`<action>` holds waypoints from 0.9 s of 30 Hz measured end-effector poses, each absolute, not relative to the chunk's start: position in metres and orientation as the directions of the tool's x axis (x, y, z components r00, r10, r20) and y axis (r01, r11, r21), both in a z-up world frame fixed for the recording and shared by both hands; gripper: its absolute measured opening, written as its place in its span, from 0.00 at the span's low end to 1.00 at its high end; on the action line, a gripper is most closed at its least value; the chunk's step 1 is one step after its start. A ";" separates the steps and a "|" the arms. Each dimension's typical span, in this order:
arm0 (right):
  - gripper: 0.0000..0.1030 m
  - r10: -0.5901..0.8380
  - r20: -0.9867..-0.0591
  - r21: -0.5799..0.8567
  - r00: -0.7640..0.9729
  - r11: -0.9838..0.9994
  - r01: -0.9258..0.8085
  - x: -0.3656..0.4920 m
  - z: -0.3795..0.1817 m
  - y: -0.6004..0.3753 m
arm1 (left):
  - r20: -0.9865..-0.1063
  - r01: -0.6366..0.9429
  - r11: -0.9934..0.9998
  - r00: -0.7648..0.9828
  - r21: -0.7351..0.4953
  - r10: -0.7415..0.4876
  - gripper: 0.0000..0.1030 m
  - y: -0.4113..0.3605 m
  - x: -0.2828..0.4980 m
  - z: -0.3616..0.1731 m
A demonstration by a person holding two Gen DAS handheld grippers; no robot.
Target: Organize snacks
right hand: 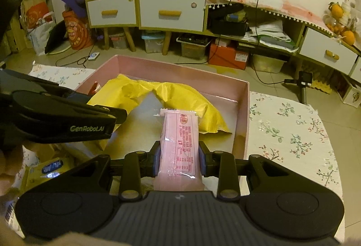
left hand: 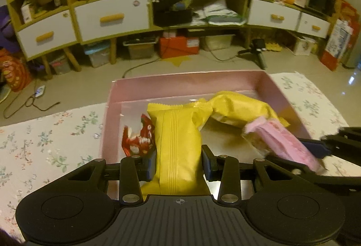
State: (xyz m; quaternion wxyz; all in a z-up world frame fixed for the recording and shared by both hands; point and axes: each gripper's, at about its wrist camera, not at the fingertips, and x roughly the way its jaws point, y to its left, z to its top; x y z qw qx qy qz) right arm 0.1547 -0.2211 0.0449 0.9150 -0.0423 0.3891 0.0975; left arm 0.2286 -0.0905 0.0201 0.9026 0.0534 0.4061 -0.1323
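Your left gripper (left hand: 179,163) clamps a yellow packet (left hand: 178,144) and your right gripper (right hand: 179,161) a pink packet (right hand: 180,144), both over the pink box (left hand: 191,81). Another yellow packet (right hand: 180,97) and a red one (left hand: 138,136) already lie inside (more wait outside, I think).

Black tongs (left hand: 179,163), seemingly blue pads (left hand: 150,166), silver screws.

"GenRobot.AI" printed in pale letters on side of left hand-held gripper (right hand: 90,108), right wrist view. Red print on pink packet (right hand: 182,142): too small to read. Blue label on yellow packet (right hand: 48,169): blurred.
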 end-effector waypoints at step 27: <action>0.70 0.134 -0.697 0.007 0.704 0.984 -0.180 0.140 0.069 -0.224 | -0.718 0.269 0.963 0.671 0.002 -0.186 0.67 -0.072 0.196 0.041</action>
